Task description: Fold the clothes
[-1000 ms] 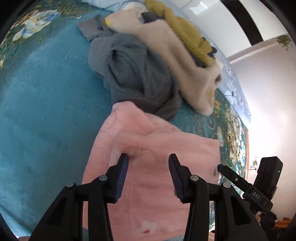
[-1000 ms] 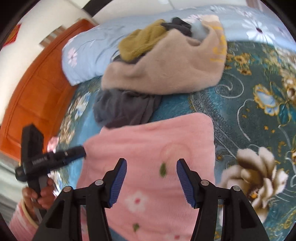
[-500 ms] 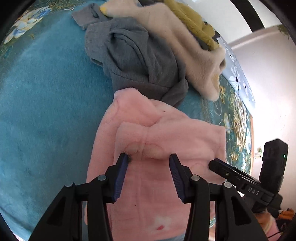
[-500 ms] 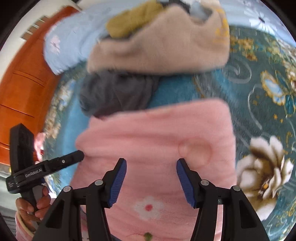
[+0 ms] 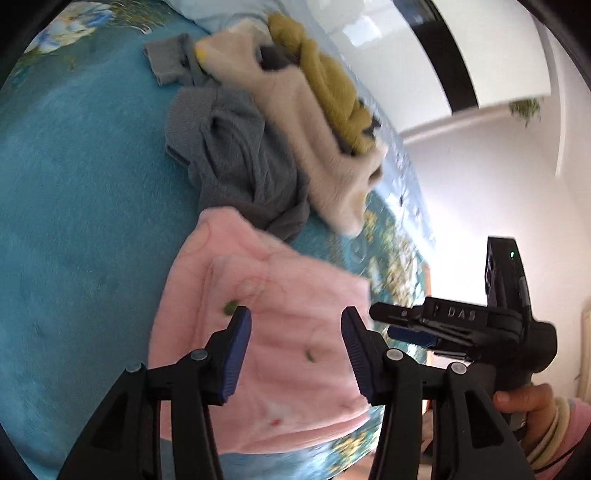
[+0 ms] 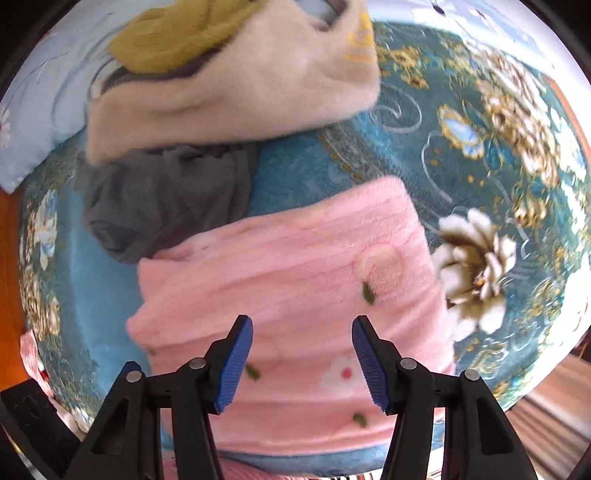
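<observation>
Left wrist: my left gripper (image 5: 295, 328) is wide open, holding nothing, over the pink fleece garment (image 5: 266, 332). The garment lies flat on the teal floral blanket (image 5: 74, 240), just this side of the grey garment (image 5: 236, 166). The right tool is beside the pink piece's right edge; from here I can't tell its jaw state.

Right wrist: right gripper (image 6: 302, 347) is also wide open and empty, above the pink fleece's near half. The beige fleece (image 6: 240, 85) and mustard knit (image 6: 166, 33) are piled beyond the grey one.

Plan: pinch both near corners, full fabric thickness, lift evenly, fold toward the grey garment without touching it.
</observation>
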A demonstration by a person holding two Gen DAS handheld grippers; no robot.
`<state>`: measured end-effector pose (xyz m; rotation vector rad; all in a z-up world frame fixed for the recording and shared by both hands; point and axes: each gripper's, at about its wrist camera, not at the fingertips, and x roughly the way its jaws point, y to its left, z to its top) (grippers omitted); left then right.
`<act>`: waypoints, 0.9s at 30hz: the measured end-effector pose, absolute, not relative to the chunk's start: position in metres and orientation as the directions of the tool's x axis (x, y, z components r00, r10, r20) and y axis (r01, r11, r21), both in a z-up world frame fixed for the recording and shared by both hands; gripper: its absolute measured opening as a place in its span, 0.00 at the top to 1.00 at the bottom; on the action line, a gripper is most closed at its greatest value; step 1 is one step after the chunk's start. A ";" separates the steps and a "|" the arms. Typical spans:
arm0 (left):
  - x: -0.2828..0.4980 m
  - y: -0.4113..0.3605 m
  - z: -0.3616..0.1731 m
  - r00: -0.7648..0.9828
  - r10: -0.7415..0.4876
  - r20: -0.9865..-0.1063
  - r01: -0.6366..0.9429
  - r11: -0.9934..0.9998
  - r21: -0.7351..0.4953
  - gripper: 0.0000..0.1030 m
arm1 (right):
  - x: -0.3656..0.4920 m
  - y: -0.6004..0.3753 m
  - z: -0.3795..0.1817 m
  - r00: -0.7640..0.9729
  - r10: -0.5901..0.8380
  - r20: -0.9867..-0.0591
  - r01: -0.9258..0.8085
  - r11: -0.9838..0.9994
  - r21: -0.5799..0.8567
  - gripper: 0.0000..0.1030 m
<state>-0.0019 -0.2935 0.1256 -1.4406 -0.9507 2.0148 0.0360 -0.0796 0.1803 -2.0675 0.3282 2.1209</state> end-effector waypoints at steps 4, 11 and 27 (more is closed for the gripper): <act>0.008 -0.281 0.133 -0.389 0.697 -0.602 -0.020 -0.660 -0.751 0.47 | 0.035 -0.078 0.196 -0.121 -0.027 -0.992 -0.203 -0.978 0.052 0.41; 0.040 -0.268 0.142 -0.464 0.561 -0.685 0.072 -0.747 -0.661 0.47 | 0.055 -0.040 0.178 -0.294 -0.221 -0.930 -0.133 -0.954 0.269 0.41; 0.018 -0.291 0.091 -0.239 0.304 -0.922 0.267 -0.893 -0.363 0.37 | 0.095 0.086 0.106 -0.249 -0.574 -0.780 -0.160 -0.770 0.618 0.35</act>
